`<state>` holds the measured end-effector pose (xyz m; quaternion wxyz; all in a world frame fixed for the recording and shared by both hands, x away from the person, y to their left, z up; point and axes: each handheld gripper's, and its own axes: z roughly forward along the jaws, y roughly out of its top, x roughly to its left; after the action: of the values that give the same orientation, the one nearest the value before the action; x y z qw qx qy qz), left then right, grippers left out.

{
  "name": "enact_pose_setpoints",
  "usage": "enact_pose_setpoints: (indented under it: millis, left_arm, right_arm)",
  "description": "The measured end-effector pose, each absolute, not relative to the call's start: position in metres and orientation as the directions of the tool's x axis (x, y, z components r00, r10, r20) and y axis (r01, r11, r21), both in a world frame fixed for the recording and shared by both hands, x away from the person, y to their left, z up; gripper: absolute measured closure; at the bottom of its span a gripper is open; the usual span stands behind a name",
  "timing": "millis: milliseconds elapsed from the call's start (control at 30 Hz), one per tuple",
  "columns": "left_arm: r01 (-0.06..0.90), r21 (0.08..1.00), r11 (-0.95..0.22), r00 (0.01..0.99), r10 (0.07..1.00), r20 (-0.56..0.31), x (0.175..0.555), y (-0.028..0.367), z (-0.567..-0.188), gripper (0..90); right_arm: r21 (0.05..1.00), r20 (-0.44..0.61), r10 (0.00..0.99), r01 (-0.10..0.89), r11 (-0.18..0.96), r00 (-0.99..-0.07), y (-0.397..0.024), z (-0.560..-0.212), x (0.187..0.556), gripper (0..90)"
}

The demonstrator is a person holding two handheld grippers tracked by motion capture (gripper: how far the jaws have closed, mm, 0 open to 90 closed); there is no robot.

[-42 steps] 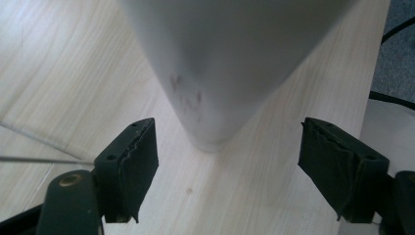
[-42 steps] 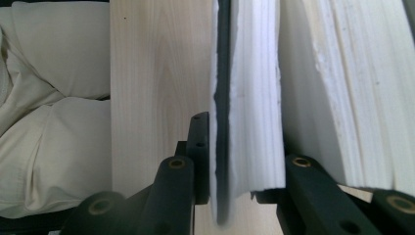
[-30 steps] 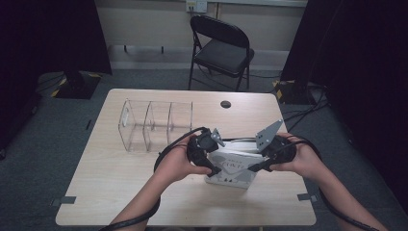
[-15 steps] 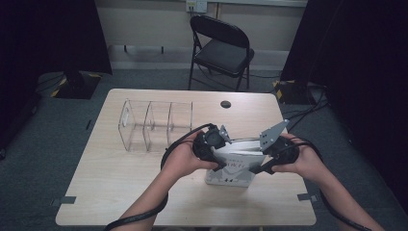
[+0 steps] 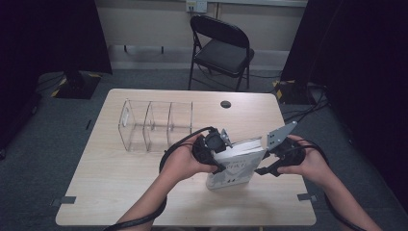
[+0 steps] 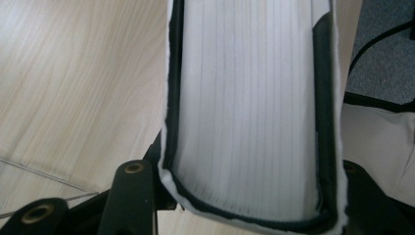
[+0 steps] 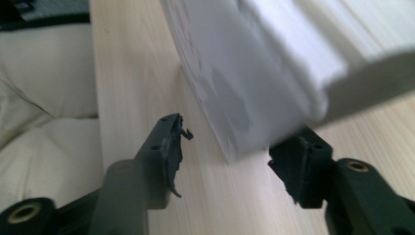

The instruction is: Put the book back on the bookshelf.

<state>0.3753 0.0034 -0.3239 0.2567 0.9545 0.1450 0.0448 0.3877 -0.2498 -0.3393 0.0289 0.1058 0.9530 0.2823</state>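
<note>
The left gripper [image 5: 217,153] has just been closing, and its fingers now clamp the book [image 5: 235,162] across its page block. The right gripper [image 5: 269,162] has just been opening; its fingers [image 7: 164,147] stand apart from the cover. So the book seems handed over to the left. It stands tilted on the bench [image 5: 120,183], thick, white-covered, near the clear organizer [image 5: 156,126].

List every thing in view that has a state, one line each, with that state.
book: closed, standing upright on the table
left hand-held gripper: shut on the book, having just closed
right hand-held gripper: jaws just opened, off the book
clear organizer: empty
folding chair: unfolded, unoccupied
</note>
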Motion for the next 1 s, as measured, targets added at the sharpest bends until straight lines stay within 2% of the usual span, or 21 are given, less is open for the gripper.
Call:
enact_pose_setpoints:
  millis: [100,600,900,1000]
  left_arm:
    - [0.251,0.497,-0.831,0.954,0.300,0.020,0.371,0.002,-0.323,51.9]
    - [0.303,0.463,-0.833,0.937,0.350,0.017,0.361,0.027,-0.321,50.7]
    - [0.276,0.462,-0.843,0.945,0.325,0.029,0.373,0.006,-0.318,43.5]
    - [0.269,0.445,-0.854,0.949,0.314,0.029,0.377,-0.002,-0.320,45.1]
  right_arm:
    - [0.529,-0.003,0.244,0.206,0.823,-0.970,-0.253,-0.342,0.390,40.8]
    - [0.567,-0.037,0.175,0.124,0.815,-0.984,-0.220,-0.345,0.390,39.1]
    - [0.585,-0.033,0.185,0.131,0.800,-0.982,-0.220,-0.347,0.392,39.3]
    - [0.592,-0.038,0.191,0.131,0.795,-0.981,-0.221,-0.348,0.391,39.4]
